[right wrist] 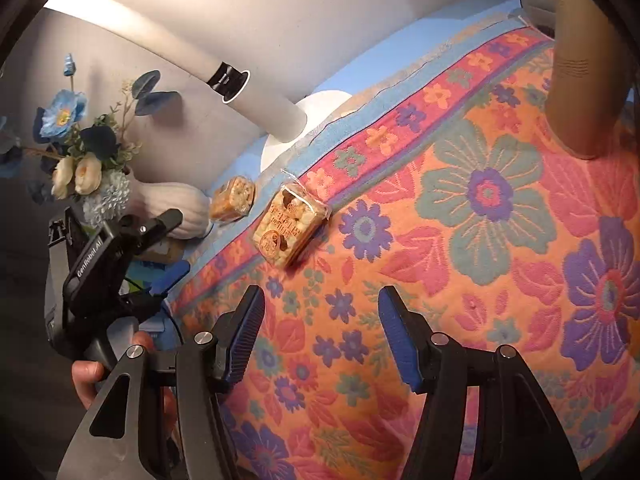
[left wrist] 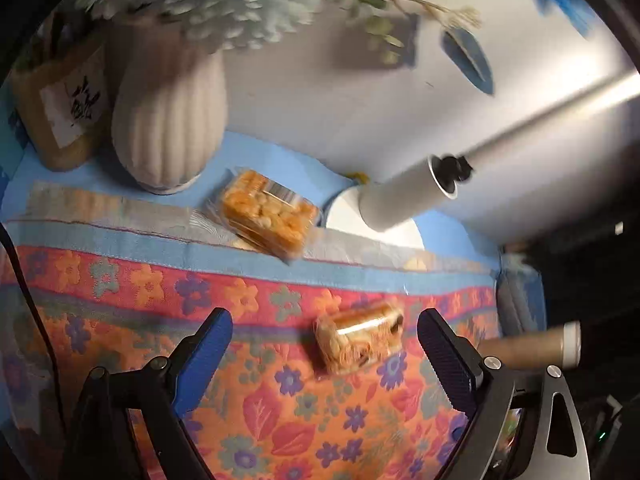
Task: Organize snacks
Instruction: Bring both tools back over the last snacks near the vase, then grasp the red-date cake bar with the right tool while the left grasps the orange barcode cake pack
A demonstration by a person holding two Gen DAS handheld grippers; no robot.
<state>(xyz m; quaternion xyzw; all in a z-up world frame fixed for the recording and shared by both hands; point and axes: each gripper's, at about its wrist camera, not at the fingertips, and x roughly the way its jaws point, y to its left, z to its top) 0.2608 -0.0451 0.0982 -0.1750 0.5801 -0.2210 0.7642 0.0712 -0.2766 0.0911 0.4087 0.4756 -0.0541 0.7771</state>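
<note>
Two clear-wrapped snack packs of orange puffed pieces lie on the flowered cloth. The near pack (left wrist: 358,336) (right wrist: 290,226) lies just ahead of my left gripper (left wrist: 324,344), between its fingertips' line and apart from both. The far pack (left wrist: 268,214) (right wrist: 233,199) lies by the white ribbed vase (left wrist: 168,120). My left gripper is open and empty; it also shows at the left of the right wrist view (right wrist: 168,248). My right gripper (right wrist: 320,312) is open and empty, a little short of the near pack.
The vase holds blue and cream flowers (right wrist: 76,152). A white lamp with a round base (left wrist: 376,220) (right wrist: 304,120) stands at the back. A brown box with a label (left wrist: 60,108) stands left of the vase. A brown cylinder (right wrist: 584,64) stands at the right.
</note>
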